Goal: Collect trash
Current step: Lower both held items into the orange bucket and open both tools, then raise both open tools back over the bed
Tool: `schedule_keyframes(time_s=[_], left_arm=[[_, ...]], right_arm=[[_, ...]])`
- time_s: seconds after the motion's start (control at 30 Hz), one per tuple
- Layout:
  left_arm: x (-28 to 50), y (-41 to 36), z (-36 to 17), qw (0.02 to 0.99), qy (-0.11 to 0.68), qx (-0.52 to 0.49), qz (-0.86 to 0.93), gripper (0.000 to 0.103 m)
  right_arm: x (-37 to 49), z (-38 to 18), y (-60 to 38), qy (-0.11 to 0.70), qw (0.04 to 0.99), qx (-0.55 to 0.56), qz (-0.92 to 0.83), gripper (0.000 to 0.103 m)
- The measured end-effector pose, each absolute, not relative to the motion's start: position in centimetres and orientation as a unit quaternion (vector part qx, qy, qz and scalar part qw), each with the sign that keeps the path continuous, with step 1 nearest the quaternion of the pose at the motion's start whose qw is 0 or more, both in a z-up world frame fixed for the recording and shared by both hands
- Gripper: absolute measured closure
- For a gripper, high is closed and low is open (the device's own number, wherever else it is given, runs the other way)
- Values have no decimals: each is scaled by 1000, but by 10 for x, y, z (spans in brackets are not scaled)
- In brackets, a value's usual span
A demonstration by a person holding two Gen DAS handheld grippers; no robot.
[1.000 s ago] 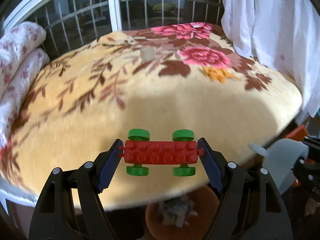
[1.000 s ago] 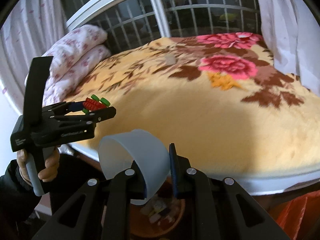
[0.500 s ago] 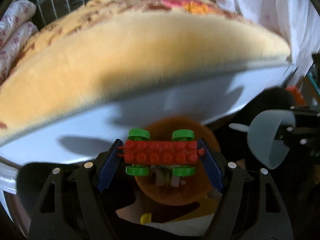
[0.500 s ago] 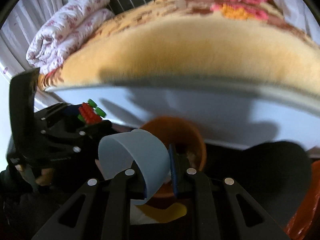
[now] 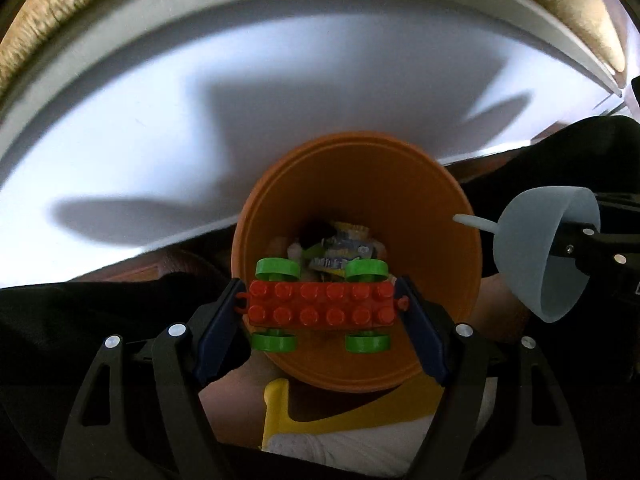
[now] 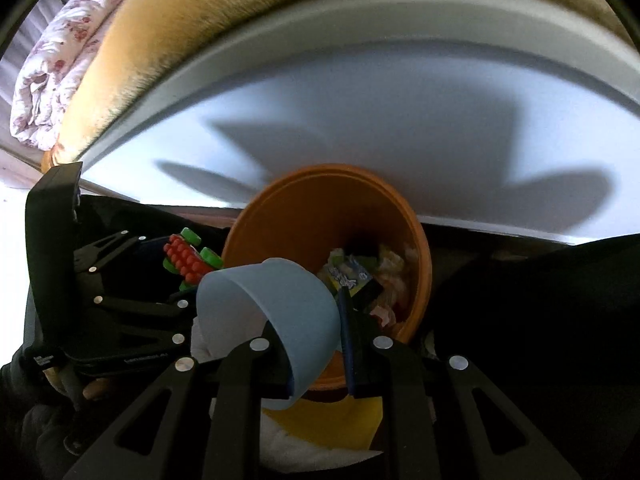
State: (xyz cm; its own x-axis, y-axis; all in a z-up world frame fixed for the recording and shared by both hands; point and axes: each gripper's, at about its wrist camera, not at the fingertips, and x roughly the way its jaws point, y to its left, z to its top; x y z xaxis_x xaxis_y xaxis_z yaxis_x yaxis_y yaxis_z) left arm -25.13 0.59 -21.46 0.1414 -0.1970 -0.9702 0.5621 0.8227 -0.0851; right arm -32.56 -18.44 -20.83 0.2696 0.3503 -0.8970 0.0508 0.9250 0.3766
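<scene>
The left gripper (image 5: 322, 306) is clamped on a red toy car (image 5: 322, 305) with green wheels, one blue pad against each end of the brick body. The car hangs level over the near rim of an orange bin (image 5: 432, 216), its far wheels above the bin's mouth and its near wheels just inside the near rim as seen from the left wrist. In the right wrist view the same car (image 6: 188, 262) shows at the bin's left rim, just outside it.

The right gripper (image 6: 316, 344) is clamped on the wall of a pale blue cup (image 6: 276, 300), one finger inside it and one outside. The cup lies tilted on its side over the near-left rim of the bin (image 6: 416, 248). From the left wrist the cup (image 5: 532, 256) sits beside the bin's right rim, its open mouth turned down and to the right.

Inside the bin lie wrappers (image 6: 350, 276), one blue and yellow, with crumpled white paper (image 6: 394, 280) against the right wall. The wrappers (image 5: 340, 248) also show past the car's far wheels.

The bin stands against the white side panel of a bed (image 5: 160, 128), whose upper edge carries a tan furry blanket (image 6: 168, 32). A rolled floral quilt (image 6: 52, 76) lies at the blanket's left end. A yellow object (image 5: 320, 416) lies below the bin's near rim; what it is I cannot tell.
</scene>
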Motion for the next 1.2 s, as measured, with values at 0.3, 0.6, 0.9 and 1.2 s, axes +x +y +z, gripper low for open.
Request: schedule_keyframes(time_s=[0.3, 0.6, 0.9, 1.2], left_arm=[[-243, -3, -233, 723, 625, 163, -246, 23], [-245, 2, -238, 721, 629, 158, -244, 22], [-251, 13, -205, 728, 617, 130, -271, 22], [-262, 17, -100, 794, 499, 118, -326, 22]], right_arm=[[-314, -220, -187, 604, 774, 172, 82, 45], [-321, -212, -195, 592, 781, 184, 75, 44], [-341, -168, -201, 556, 810, 170, 77, 44], [-322, -47, -241, 446, 888, 78, 78, 40]])
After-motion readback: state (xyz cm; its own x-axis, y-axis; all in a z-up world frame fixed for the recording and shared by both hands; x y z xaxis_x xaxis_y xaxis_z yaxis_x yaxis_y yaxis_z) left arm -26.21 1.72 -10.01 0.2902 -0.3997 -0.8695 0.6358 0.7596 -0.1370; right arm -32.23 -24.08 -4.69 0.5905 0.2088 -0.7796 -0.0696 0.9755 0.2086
